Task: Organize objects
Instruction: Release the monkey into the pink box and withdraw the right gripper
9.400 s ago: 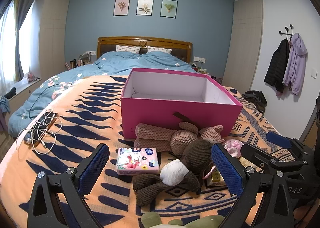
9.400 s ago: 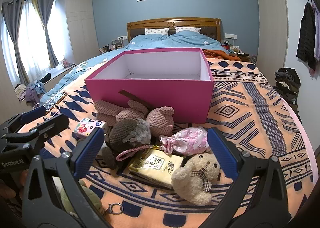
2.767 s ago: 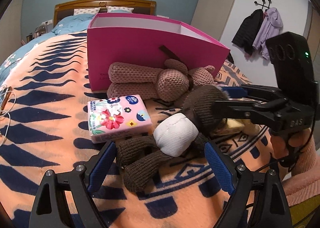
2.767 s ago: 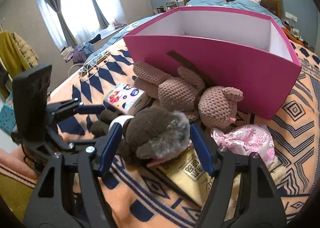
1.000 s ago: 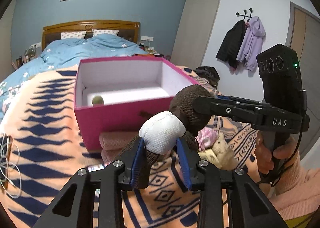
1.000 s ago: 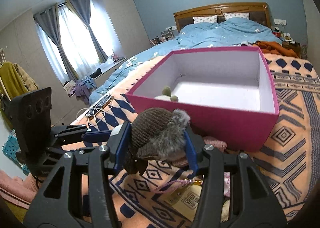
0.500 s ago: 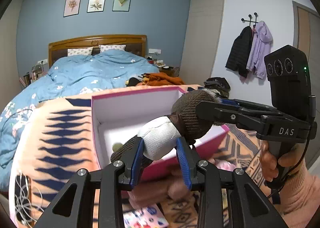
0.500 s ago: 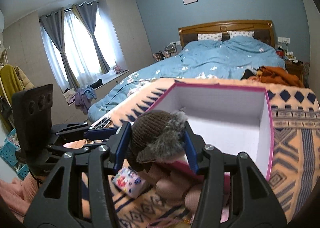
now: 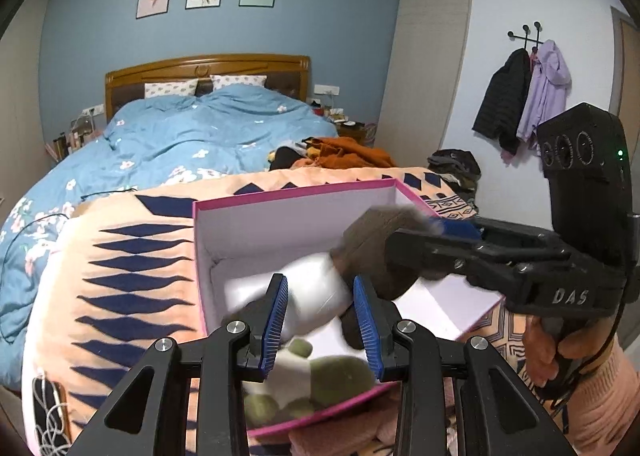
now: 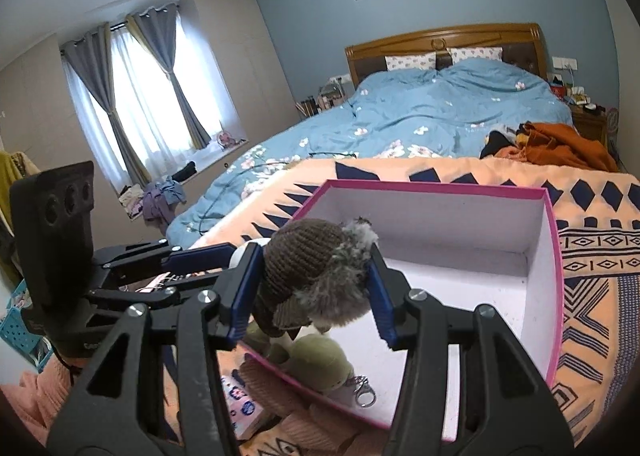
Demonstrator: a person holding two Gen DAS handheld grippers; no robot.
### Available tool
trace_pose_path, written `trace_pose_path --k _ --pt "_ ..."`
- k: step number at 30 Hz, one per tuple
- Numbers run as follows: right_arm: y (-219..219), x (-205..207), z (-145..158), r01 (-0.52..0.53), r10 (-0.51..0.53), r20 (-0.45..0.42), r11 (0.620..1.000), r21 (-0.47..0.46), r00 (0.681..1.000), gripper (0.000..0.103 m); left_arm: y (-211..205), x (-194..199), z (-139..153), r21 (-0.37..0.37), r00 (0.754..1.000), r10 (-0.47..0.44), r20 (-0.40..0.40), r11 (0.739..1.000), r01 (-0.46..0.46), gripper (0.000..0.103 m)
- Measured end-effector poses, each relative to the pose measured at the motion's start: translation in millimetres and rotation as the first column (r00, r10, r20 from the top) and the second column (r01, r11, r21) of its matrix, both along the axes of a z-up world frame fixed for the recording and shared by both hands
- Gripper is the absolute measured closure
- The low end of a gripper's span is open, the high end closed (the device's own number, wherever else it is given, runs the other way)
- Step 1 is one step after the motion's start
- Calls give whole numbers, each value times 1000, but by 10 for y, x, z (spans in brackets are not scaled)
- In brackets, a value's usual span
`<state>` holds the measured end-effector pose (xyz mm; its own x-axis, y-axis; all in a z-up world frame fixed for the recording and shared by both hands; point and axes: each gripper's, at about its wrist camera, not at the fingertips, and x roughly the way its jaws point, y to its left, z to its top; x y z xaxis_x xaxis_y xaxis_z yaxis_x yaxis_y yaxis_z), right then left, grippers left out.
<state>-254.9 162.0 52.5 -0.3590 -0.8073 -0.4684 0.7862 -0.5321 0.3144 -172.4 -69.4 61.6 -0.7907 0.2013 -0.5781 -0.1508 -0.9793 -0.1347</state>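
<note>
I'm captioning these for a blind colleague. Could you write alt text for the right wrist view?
The right gripper clamps the brown plush toy by its head above the open pink box, where a green plush already lies. The left gripper grips the toy's other end; a bed with a blue duvet lies beyond.

Bright window daylight, fisheye warp, motion blur
</note>
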Motion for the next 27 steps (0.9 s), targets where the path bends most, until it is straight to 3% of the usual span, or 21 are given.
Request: trace_pose_path --k 3,6,10,15,20,27 --pt "-93 -106 -66 -21 21 36 1000 8 999 61 68 -154 -33 -27 1000 -8 15 1000 9 71" --pt "-223 -162 -152 8 -9 8 998 59 1000 62 120 -272 -130 -62 999 6 42 998 -4 74" --pt "-277 -366 -343 6 -15 90 994 105 996 63 66 -324 -250 -31 998 8 69 999 -6 73" --pt "-186 -378 -492 17 -32 105 989 145 994 62 12 -287 -338 -13 997 21 73 1000 -20 58" --pt "-73 -361 -523 32 -50 105 985 172 993 59 8 -142 -344 1 999 23 27 1000 -23 19" --pt "-114 -334 -574 24 -48 108 976 214 993 58 41 -7 -352 -1 1000 30 0 1000 -30 17"
